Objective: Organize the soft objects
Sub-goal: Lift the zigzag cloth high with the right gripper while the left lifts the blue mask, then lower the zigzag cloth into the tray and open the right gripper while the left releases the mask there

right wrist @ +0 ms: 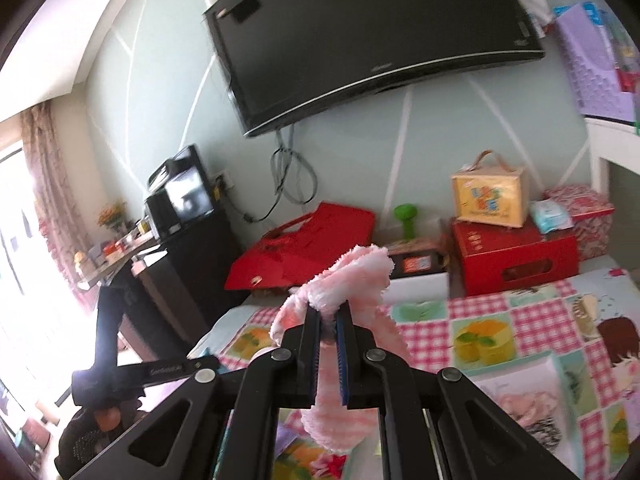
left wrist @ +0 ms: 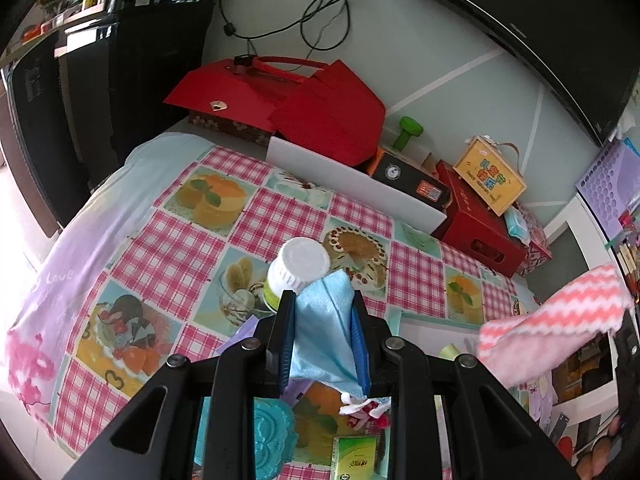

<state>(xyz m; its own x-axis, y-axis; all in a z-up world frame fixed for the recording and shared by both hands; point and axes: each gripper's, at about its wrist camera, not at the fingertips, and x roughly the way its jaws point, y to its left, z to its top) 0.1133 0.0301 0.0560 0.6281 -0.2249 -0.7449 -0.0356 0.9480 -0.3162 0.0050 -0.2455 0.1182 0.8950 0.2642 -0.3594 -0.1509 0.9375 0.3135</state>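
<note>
1. We hold a light blue folded cloth (left wrist: 322, 332) pinched in our left gripper (left wrist: 323, 300), above the pink checked tablecloth (left wrist: 168, 256).
2. Our right gripper (right wrist: 329, 312) is clamped on a fluffy pink-and-white towel (right wrist: 352, 280), lifted off the table.

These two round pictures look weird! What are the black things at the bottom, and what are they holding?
The black things are tongs that a person holds, one in each hand. Each has a small camera looking along its two fingers, so each picture is what one of the tongs sees. The round lens bends the room.

In the left picture, the left tongs pinch a light blue cloth. Below is a table with a checked tablecloth printed with desserts, and a white-capped bottle stands just behind the cloth.

In the right picture, the right tongs pinch a fluffy pink towel. Behind it are red boxes and a television on the wall.
</note>
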